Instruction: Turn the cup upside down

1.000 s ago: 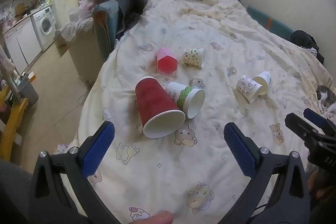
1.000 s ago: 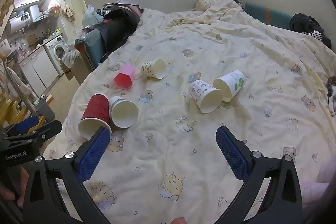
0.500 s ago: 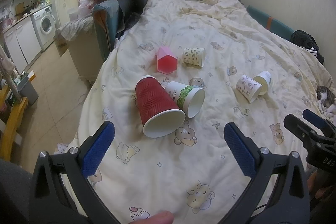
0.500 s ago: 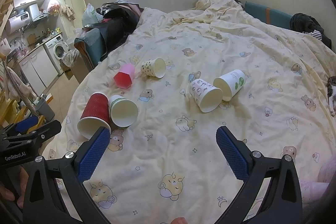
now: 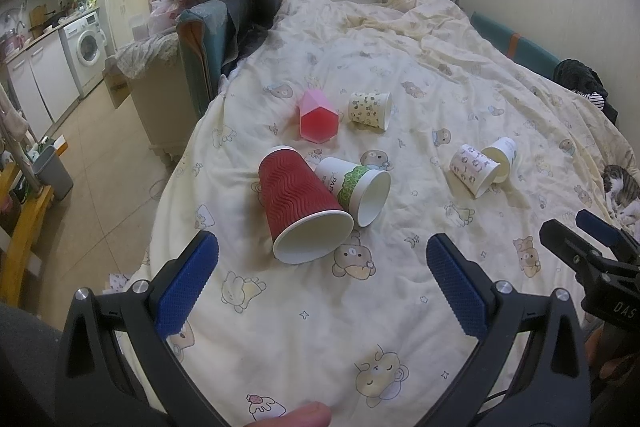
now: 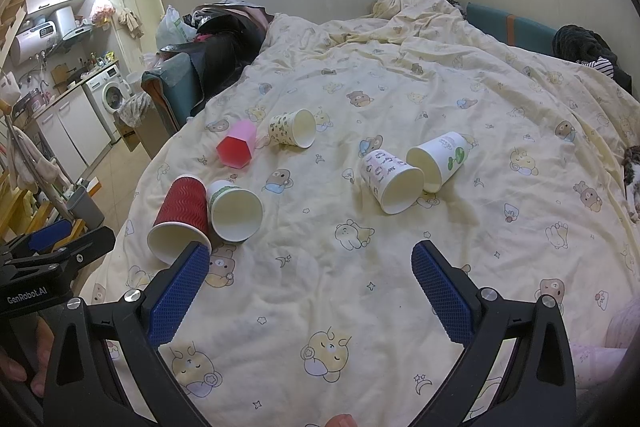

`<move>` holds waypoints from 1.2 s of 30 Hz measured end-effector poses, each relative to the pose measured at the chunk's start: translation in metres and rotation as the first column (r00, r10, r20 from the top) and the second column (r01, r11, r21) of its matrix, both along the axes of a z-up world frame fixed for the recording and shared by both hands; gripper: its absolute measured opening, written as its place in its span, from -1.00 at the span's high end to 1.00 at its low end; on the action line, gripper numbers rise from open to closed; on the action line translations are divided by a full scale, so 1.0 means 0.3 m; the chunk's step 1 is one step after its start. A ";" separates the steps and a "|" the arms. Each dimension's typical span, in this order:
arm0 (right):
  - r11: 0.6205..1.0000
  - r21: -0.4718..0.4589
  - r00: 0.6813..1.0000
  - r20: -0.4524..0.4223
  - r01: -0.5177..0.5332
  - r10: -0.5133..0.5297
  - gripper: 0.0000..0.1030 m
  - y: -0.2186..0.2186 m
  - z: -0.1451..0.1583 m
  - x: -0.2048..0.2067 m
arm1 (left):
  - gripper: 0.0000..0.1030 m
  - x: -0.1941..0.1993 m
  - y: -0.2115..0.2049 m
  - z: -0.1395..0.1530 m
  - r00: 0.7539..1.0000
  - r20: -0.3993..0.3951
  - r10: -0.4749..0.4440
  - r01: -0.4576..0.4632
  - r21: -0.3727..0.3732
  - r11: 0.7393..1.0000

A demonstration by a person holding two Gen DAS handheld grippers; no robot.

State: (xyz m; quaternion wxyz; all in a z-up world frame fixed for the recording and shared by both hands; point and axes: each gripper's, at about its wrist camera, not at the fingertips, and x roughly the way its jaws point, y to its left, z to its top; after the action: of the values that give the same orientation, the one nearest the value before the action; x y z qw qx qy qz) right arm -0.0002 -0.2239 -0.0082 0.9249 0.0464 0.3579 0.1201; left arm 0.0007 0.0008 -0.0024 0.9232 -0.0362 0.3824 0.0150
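Several cups lie on their sides on a cream bedsheet (image 5: pixel 320 327). A red ribbed cup (image 5: pixel 300 201) lies nearest my left gripper (image 5: pixel 320 287), mouth toward me, touching a white cup with a green band (image 5: pixel 354 189). Behind them lie a pink faceted cup (image 5: pixel 318 119) and a patterned cup (image 5: pixel 370 109). Two white printed cups (image 6: pixel 392 179) (image 6: pixel 440 159) lie ahead of my right gripper (image 6: pixel 310 287). Both grippers are open, empty and hover above the sheet, short of the cups.
The bed's left edge drops to a tiled floor (image 5: pixel 92 147) with a grey bin (image 5: pixel 52 171) and a washing machine (image 5: pixel 86 53). A teal chair piled with clothes (image 5: pixel 216 23) stands at the far left. A cat (image 5: pixel 620 187) lies at the right edge.
Both grippers have drifted very slightly; the cups have not moved and both grippers stay open.
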 end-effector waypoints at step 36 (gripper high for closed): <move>1.000 -0.001 1.000 -0.002 0.000 0.000 -1.00 0.001 0.003 -0.001 | -0.99 -0.007 -0.002 0.015 1.000 0.007 -0.002 0.002 0.002 1.000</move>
State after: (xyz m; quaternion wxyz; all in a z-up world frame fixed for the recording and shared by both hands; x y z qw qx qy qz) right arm -0.0004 -0.2237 -0.0074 0.9246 0.0461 0.3587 0.1196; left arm -0.0013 0.0003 0.0020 0.9245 -0.0349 0.3793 0.0145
